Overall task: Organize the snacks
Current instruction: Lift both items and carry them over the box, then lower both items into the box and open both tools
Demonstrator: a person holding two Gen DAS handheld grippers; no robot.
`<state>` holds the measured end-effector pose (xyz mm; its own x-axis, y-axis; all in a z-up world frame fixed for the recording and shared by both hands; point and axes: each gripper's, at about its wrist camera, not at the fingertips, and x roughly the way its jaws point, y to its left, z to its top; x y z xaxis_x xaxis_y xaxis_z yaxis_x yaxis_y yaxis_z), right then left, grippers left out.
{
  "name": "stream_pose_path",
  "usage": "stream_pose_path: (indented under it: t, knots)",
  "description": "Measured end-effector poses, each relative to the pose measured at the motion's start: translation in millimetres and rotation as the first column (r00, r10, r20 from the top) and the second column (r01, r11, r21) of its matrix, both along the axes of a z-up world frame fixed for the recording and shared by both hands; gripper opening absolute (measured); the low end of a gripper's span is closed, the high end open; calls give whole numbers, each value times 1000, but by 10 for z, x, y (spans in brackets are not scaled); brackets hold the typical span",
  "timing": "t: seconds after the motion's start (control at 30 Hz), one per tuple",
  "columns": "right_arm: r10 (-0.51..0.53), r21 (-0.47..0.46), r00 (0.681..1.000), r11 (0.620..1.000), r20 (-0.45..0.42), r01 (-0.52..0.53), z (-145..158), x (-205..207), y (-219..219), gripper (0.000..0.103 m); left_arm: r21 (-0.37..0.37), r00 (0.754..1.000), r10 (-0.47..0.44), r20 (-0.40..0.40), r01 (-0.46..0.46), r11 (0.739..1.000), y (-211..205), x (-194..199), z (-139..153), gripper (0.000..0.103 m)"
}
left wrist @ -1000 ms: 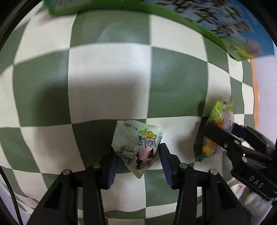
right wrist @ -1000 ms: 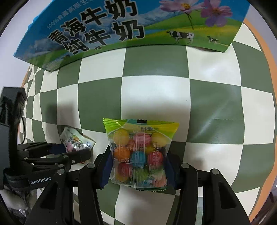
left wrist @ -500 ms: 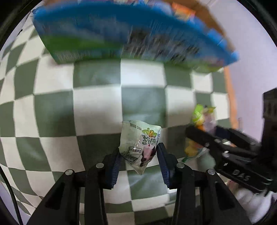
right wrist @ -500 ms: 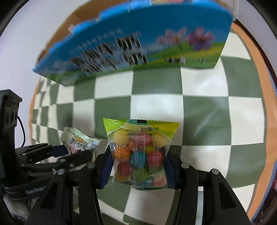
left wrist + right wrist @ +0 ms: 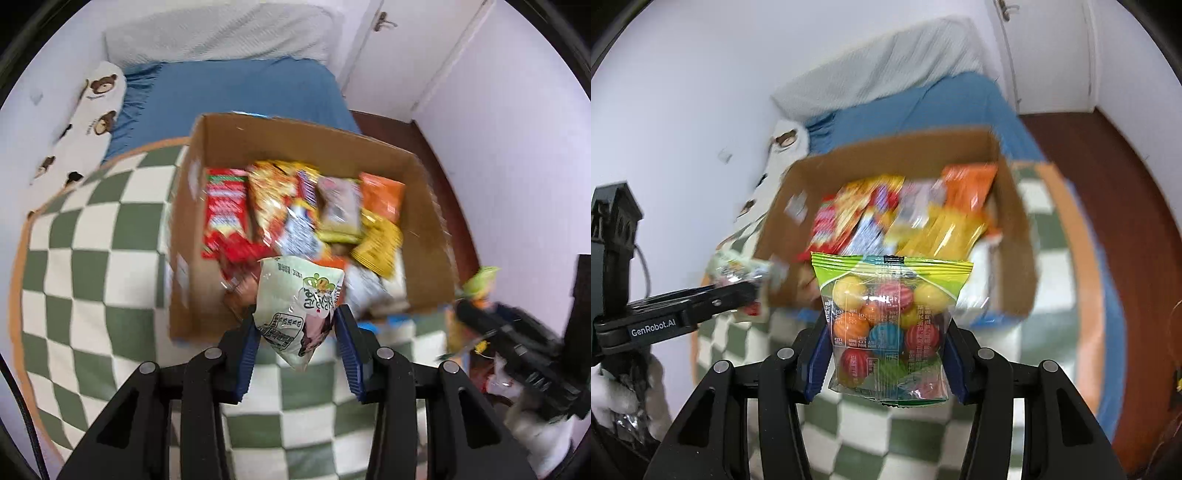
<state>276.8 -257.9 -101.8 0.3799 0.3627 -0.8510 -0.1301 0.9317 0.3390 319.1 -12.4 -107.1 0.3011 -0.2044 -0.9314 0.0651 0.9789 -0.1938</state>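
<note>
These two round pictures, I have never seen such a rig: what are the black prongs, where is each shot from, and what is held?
No robot here: a person holds a two-finger gripper in each hand, with a fisheye camera looking along its fingers. One view is from the left gripper, shut on a pale green snack packet. The other is from the right gripper, shut on a bag of coloured candy balls. Ahead, a cardboard box full of snack packets stands on a green-and-white checked cloth. A blue bed lies behind.

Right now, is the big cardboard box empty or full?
Fairly full. The open cardboard box holds many snack packets, piled across its bottom.
</note>
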Motion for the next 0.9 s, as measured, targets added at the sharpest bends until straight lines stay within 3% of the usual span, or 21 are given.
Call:
stream_pose_path:
  t: [0.13,0.23,0.27,0.3,0.33,0.37,0.43,0.5,0.53,0.67,0.9]
  knots:
    - [-7,-91,999,996,-36,4,-142,337,-54,55,90,997,20,-70,-13,996,71,311,-315,38]
    - [-35,-118,995,993,-89,24,-299,510,-125,56,118,987,57,-152,-39,992,131,445,-611,40]
    - [-54,-122,992,992,-113,40,-364,552,-149,66,129,983,77,-166,-56,990,154,468,-680,41]
    - [-76,-130,989,990,-126,60,-422,588,-166,90,145,982,84,-172,-60,988,153,472,-725,41]
    - [-81,-156,987,986,-139,59,-466,610,-170,100,164,982,91,-167,-63,984,143,485,-768,47]
    - [-77,-186,986,981,-145,49,-509,624,-140,103,175,983,90,-158,-62,983,131,476,-741,63]
    - [-81,-211,987,976,-142,50,-535,632,-112,103,185,986,88,-142,-61,981,85,474,-753,83]
    - [-69,-222,987,974,-148,35,-572,645,-61,103,151,989,88,-118,-70,986,49,463,-728,85]
    - [-66,-234,987,972,-149,30,-599,652,-29,103,142,990,88,-110,-72,987,33,460,-712,91]
    - [-67,-251,985,968,-158,25,-654,695,52,103,146,994,69,-85,-56,988,-74,451,-672,101]
    - [-82,-275,984,961,-157,36,-679,709,112,103,163,996,53,-70,-41,986,-182,438,-631,102]
